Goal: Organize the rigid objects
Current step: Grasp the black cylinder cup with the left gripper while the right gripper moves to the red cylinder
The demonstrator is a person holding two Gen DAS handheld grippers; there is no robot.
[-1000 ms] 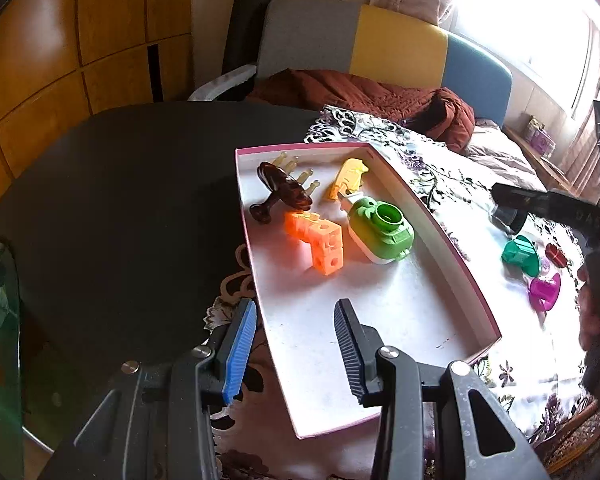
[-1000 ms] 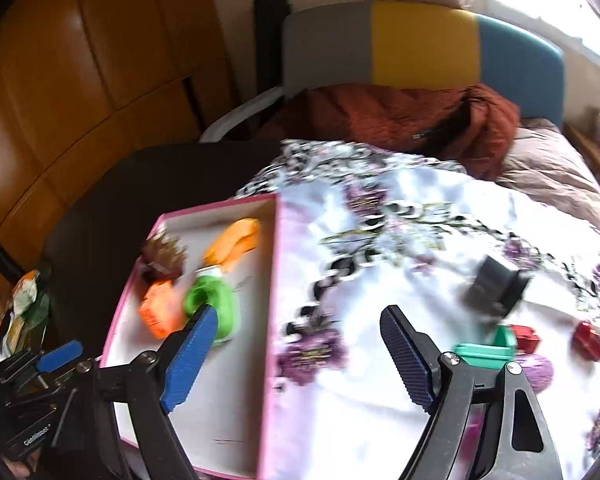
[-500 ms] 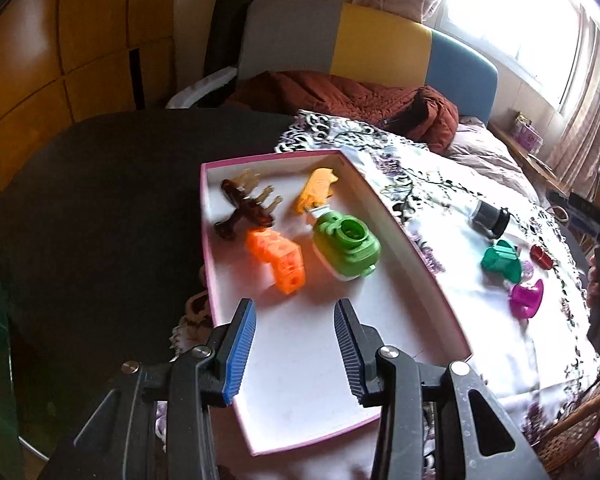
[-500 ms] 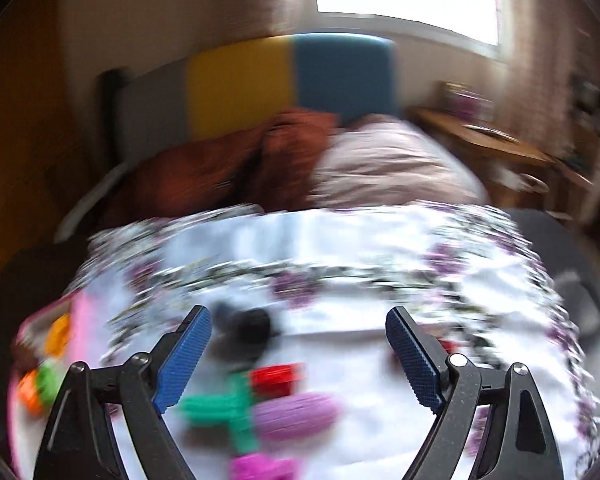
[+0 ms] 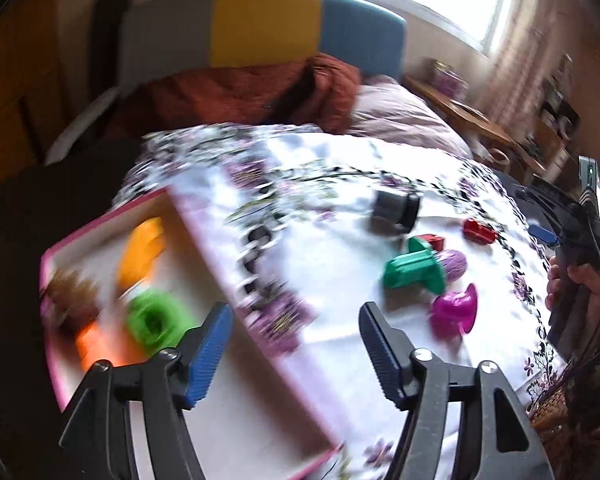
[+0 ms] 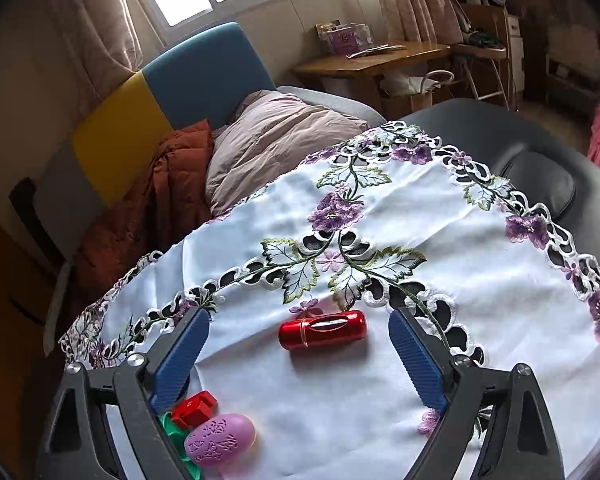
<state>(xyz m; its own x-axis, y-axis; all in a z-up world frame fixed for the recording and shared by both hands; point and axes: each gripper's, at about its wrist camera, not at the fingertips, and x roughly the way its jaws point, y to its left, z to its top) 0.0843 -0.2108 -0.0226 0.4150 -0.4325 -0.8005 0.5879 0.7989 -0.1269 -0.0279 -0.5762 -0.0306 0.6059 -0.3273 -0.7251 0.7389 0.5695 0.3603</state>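
Note:
My right gripper (image 6: 296, 354) is open and empty, its fingers on either side of a red metal cylinder (image 6: 323, 329) lying on the embroidered cloth (image 6: 440, 280). A purple egg (image 6: 220, 440), a red block (image 6: 194, 409) and a green piece (image 6: 172, 432) lie by its left finger. My left gripper (image 5: 294, 344) is open and empty above the right rim of the pink-edged tray (image 5: 236, 420), which holds green (image 5: 154, 320), orange (image 5: 96, 344), yellow (image 5: 142, 250) and brown (image 5: 68, 296) toys. On the cloth lie a grey cylinder (image 5: 394, 206), green piece (image 5: 414, 270), magenta piece (image 5: 454, 312) and the red cylinder (image 5: 478, 230).
A dark round table (image 6: 540, 152) carries the cloth. A sofa with grey, yellow and blue back (image 5: 260, 36), a rust blanket (image 5: 240, 92) and a pink quilt (image 6: 276, 140) stands behind. A wooden desk (image 6: 380, 56) is at the back right. The right gripper shows at the left view's edge (image 5: 580, 232).
The left gripper has swung right, from over the tray to its right rim, and opened wider. The right gripper has moved right and now straddles the red cylinder.

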